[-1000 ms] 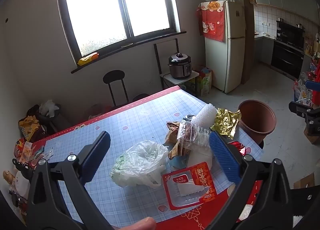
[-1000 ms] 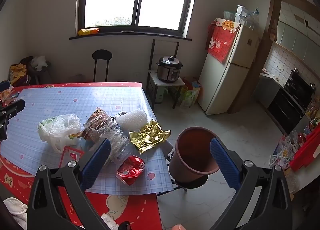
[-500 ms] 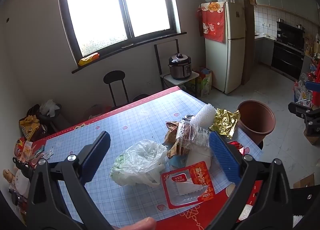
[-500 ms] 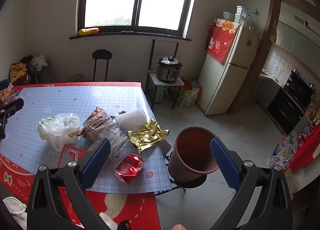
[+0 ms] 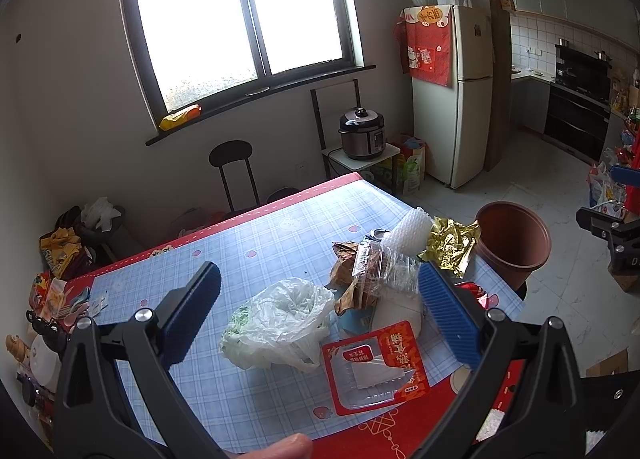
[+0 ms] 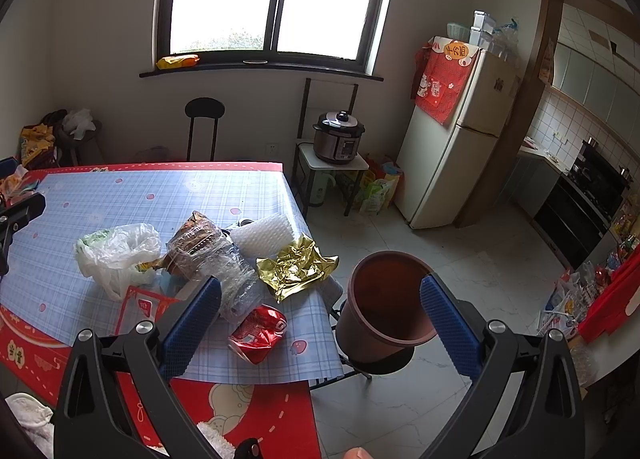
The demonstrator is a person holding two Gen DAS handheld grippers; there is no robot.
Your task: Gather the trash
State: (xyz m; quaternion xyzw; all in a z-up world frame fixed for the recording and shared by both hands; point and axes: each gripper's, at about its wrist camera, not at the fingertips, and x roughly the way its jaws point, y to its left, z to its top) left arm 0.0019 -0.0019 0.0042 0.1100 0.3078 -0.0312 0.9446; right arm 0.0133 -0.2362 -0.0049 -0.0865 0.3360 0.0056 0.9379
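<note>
Trash lies heaped at the near right of the checked tablecloth (image 5: 248, 243): a crumpled white plastic bag (image 5: 276, 323), a red-edged clear tray (image 5: 374, 367), a clear bread wrapper (image 5: 380, 267), white foam netting (image 5: 412, 225), gold foil (image 5: 450, 245) and a crushed red can (image 6: 258, 329). A brown bin (image 6: 384, 307) stands on a stool at the table's right edge. My left gripper (image 5: 320, 315) hovers open above the bag and tray. My right gripper (image 6: 320, 319) hangs open over the table corner, between the can and the bin (image 5: 512, 243). Neither holds anything.
A black chair (image 6: 204, 127) stands beyond the table under the window. A rice cooker (image 6: 339, 137) sits on a small stand beside the fridge (image 6: 452, 139). Snack packets clutter the table's far left end (image 5: 56, 299). Tiled floor (image 6: 460, 259) lies right of the bin.
Both views have drifted only slightly; the trash pile sits a touch nearer in the right wrist view. Nothing was grasped or moved.
</note>
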